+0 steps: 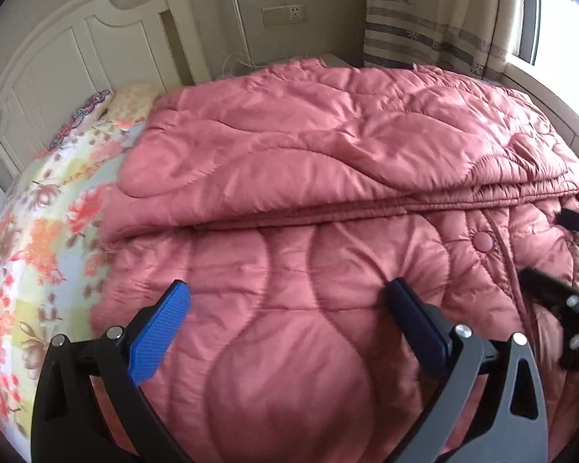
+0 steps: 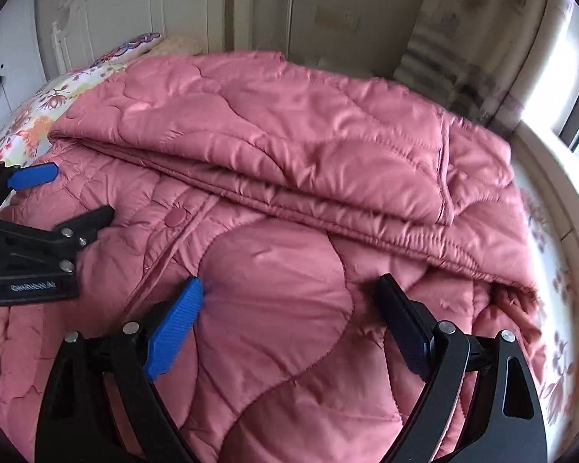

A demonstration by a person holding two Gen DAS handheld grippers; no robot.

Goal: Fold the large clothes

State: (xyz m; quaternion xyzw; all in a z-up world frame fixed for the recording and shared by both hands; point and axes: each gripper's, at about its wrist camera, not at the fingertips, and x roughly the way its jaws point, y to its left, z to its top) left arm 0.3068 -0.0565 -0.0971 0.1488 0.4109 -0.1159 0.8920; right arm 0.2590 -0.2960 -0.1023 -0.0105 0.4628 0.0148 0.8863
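Note:
A large pink quilted coat (image 1: 328, 177) lies spread over the bed, its far half folded over the near half along a thick crease. A pink snap button (image 1: 483, 240) shows on the lower layer. My left gripper (image 1: 287, 289) hovers open over the coat's near left panel, nothing between its fingers. My right gripper (image 2: 289, 283) is open above the near right panel, also holding nothing. Both views show the coat (image 2: 289, 146) and button (image 2: 176, 217). The right gripper (image 1: 552, 247) shows at the right edge of the left view; the left gripper (image 2: 65, 193) sits at the left of the right view.
A floral bedsheet (image 1: 38, 239) covers the mattress left of the coat and shows at the right edge (image 2: 552, 289). A white headboard (image 1: 77, 58) and pillows (image 1: 131, 104) stand at the far left. A striped curtain (image 1: 436, 19) and a bright window (image 1: 563, 31) lie beyond the bed.

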